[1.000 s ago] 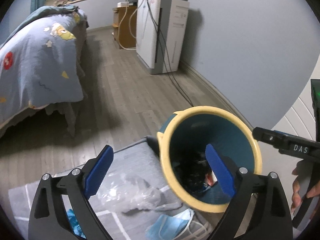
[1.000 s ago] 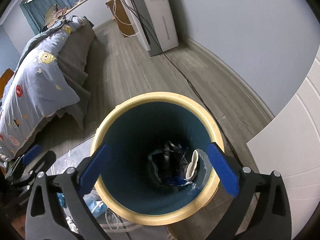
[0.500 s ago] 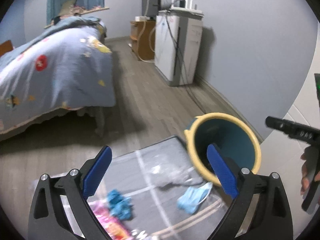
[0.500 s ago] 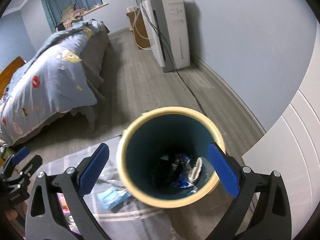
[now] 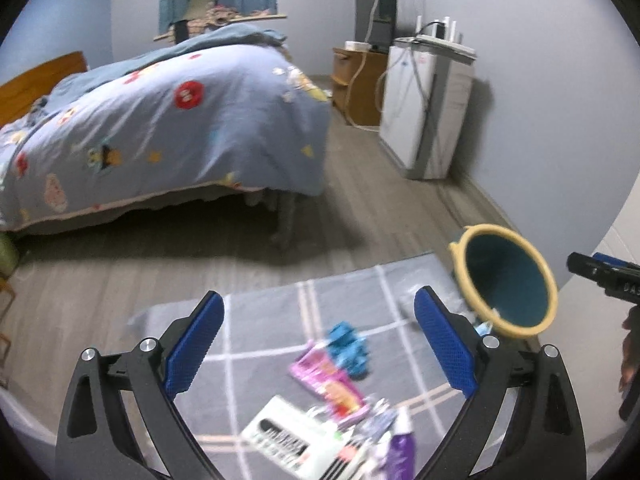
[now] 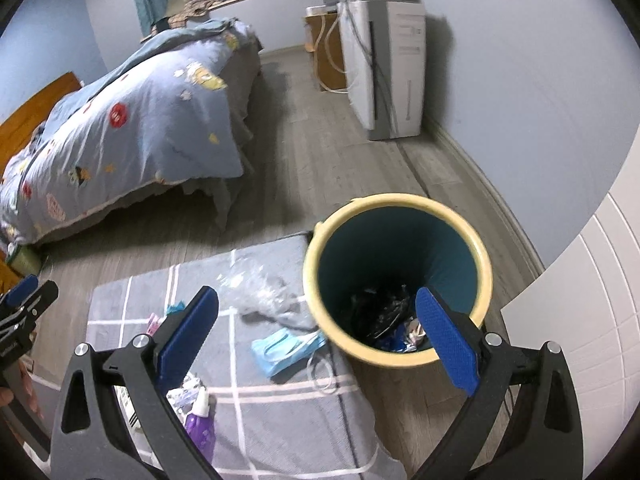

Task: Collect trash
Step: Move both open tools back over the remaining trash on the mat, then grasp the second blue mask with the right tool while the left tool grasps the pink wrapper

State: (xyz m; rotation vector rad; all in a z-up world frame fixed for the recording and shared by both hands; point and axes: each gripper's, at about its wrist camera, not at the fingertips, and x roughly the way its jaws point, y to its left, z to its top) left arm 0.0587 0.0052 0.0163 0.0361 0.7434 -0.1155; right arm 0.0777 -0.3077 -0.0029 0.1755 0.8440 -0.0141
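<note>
1. Left wrist view: your left gripper (image 5: 318, 336) hangs above the grey checked rug (image 5: 260, 320) with its blue pads spread wide and nothing between them.
2. Under and between those fingers the trash lies scattered on the rug: a crumpled blue scrap (image 5: 349, 347), a pink wrapper (image 5: 329, 380) touching it on the near side, a white printed packet (image 5: 286, 434) nearer the camera, and a purple tube (image 5: 400, 448) at the bottom edge. This litter is motion-blurred, so finer detail cannot be read.
3. The teal bin with a yellow rim (image 5: 505, 280) stands at the rug's far right corner, just beyond the right-hand pad. Your right gripper's dark body (image 5: 604, 276) pokes in at the right edge of this view, beside the bin.
4. Behind, a bed with a blue patterned quilt (image 5: 160, 128) fills the left, and a white appliance (image 5: 424, 104) stands against the wall.
5. Right wrist view: your right gripper (image 6: 316, 332) is also wide open and empty, held above the bin's (image 6: 396, 280) near rim, with its right pad over the bin mouth and its left pad over the rug (image 6: 256, 400).
6. The bin already holds dark crumpled trash (image 6: 384, 312) at the bottom.
7. On the rug, a blue face mask (image 6: 286, 348) lies just beside the bin's base, and a clear plastic bag (image 6: 256, 292) lies just beyond it. The purple tube (image 6: 200, 428) sits near the left finger.
8. Your left gripper (image 6: 22, 312) shows at the far left edge, well apart from the bin
</note>
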